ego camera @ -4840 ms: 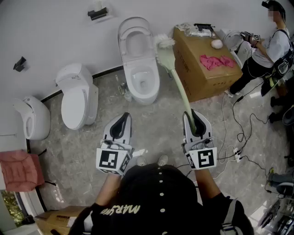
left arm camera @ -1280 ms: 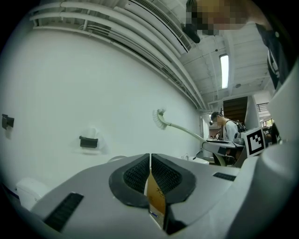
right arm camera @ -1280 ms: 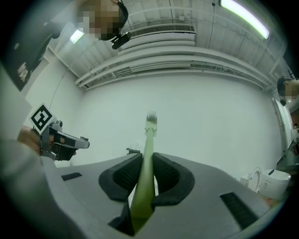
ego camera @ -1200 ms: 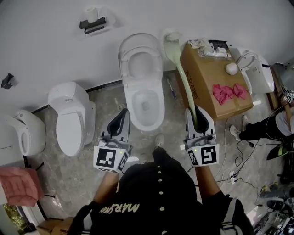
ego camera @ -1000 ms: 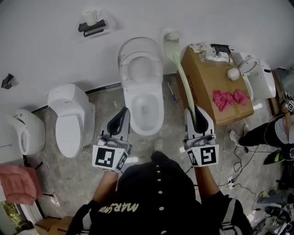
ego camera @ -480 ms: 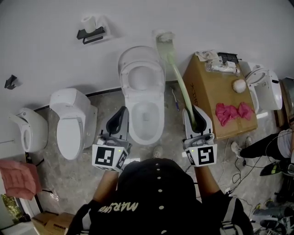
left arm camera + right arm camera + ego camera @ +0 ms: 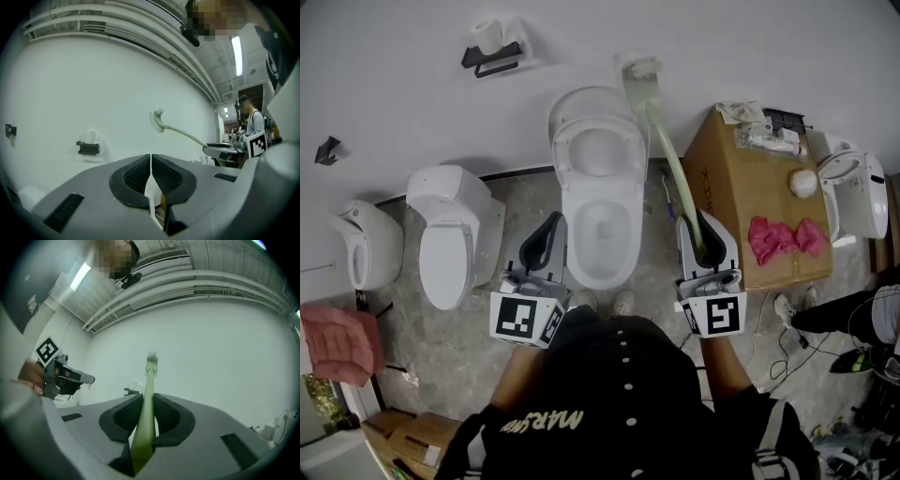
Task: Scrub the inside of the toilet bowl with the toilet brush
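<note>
**Person now at the bowl, brush raised and dry**

Over the last few seconds the person has walked up to the open toilet. The toilet bowl (image 7: 630, 225), which sat well ahead of the tongs, now lies between them, with the person's shoes just at its front edge. In the last half second the change is small: the bowl has slid slightly right and nearer in the head view.

The toilet brush (image 7: 670, 155) has kept its upward slant throughout the approach. Its bristle head (image 7: 639, 70) is high against the wall (image 7: 787, 47), just beside the raised lid (image 7: 598, 141) on the right and well clear of the bowl. It has swung left, away from the cardboard box (image 7: 741, 216).

The right tongs (image 7: 698, 225) are clamped on the pale green handle low down; the right gripper view shows the shaft (image 7: 143, 427) pinched between both pads. The left tongs (image 7: 551, 230) are closed together on nothing, and the left gripper view (image 7: 151, 173) shows the pads meeting.

The approach looks finished, but scrubbing has not begun. The head must next tip down and left over the rim into the bowl. With so long a handle held near its end, it could knock the lid on the way
</note>
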Available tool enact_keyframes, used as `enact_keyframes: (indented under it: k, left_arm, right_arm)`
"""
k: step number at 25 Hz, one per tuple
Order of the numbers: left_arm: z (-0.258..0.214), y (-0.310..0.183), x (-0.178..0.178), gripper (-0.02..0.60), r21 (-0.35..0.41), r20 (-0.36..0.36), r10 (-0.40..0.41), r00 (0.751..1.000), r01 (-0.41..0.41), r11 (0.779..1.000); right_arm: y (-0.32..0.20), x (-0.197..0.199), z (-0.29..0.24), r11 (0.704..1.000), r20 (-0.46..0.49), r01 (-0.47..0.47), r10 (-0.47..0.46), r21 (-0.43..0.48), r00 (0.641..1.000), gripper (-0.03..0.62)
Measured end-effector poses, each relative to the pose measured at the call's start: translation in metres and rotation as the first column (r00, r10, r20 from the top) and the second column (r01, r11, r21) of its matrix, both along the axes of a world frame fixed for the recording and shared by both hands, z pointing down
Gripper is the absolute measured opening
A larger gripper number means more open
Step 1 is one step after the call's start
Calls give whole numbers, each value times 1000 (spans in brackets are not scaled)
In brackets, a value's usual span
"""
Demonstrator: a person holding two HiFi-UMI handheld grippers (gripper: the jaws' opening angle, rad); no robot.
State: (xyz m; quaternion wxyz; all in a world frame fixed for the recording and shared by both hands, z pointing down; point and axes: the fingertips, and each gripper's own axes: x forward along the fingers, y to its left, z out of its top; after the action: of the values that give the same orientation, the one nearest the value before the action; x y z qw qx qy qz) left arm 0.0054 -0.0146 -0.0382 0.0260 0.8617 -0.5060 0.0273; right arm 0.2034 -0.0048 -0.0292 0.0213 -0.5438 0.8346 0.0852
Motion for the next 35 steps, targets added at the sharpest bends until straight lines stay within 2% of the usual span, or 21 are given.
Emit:
enact_keyframes:
  k: [9,16,25,32,35]
  left_arm:
    - [11,-3,-16,34,-21,15,34,999,-34,999]
    - [36,-17,-26,34,-77,15,80,997,-78,994]
    - [95,-42,-38,34,-144,-26,67,997,-70,987]
    - [159,-51,-44,34,-194,-29,73,997,-77,978]
    - [192,-56,-45,34,-226,-71,76,995,-90,970]
  right_arm:
    - [-8,-24,20,998,-13,-15,14,-57,1000,86]
    - [-30,-43,60,990,-34,-27,23,-136,999,86]
    - [-51,-60,170,966,-42,-17,6,-257,999,86]
    - [-55,-73,286,919,-108,-22,-23,-394,994,86]
    - [-57,-79,336,900,-136,-19,-45,-435,990,86]
